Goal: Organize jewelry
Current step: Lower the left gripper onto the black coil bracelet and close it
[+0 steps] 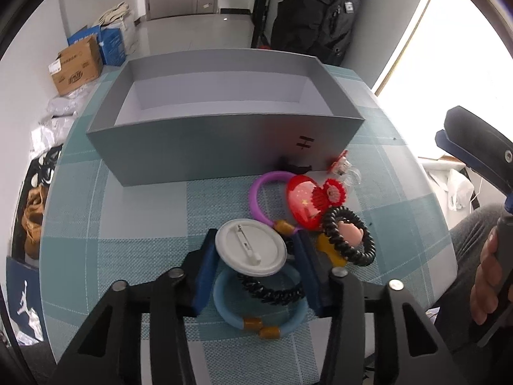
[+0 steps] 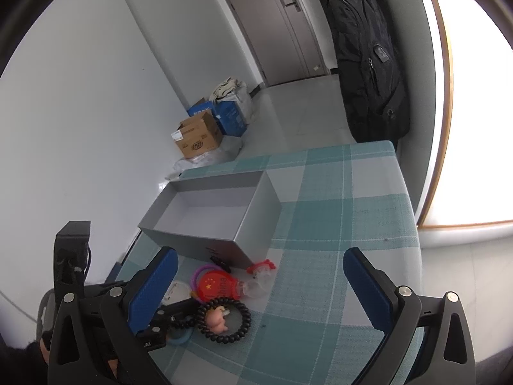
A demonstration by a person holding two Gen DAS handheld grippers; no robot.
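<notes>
My left gripper (image 1: 255, 258) has its 2 blue pads against the rim of the round white pin-back badge (image 1: 250, 247), 1 at 9 o'clock, 1 at 3 o'clock; the badge lies back-up w/ its metal pin showing. I can't tell for sure that the right pad presses the rim, since a mustard bead and black coil crowd that side, but the jaws look clamped on it. The badge covers the top arc of the light-blue tube bracelet w/ 2 mustard beads (image 1: 260, 304), and a black spiral hair tie (image 1: 272, 290) runs under its 5 o'clock edge, so only part of that coil shows.

At 1 o'clock from the badge: purple tube bracelet (image 1: 258, 199), half hidden by the red heart-shaped badge w/ yellow stars (image 1: 303, 203). A 2nd black spiral hair tie w/ a pink figure charm (image 1: 349, 235) sits at 3 o'clock, overlapping a yellow piece I can't identify. A red frilled clip and a clear plastic bit behind the heart are too jumbled to read. A small black item at the box's foot is mostly in shadow.

The open grey cardboard box (image 1: 205, 147) stands at 12 o'clock on the teal-and-grey plaid tablecloth (image 1: 144, 224), nothing visible inside.

My right gripper (image 2: 259, 285) hangs w/ pads wide apart above the cloth, nothing between them. From its view my left tool hides most of the white badge.
</notes>
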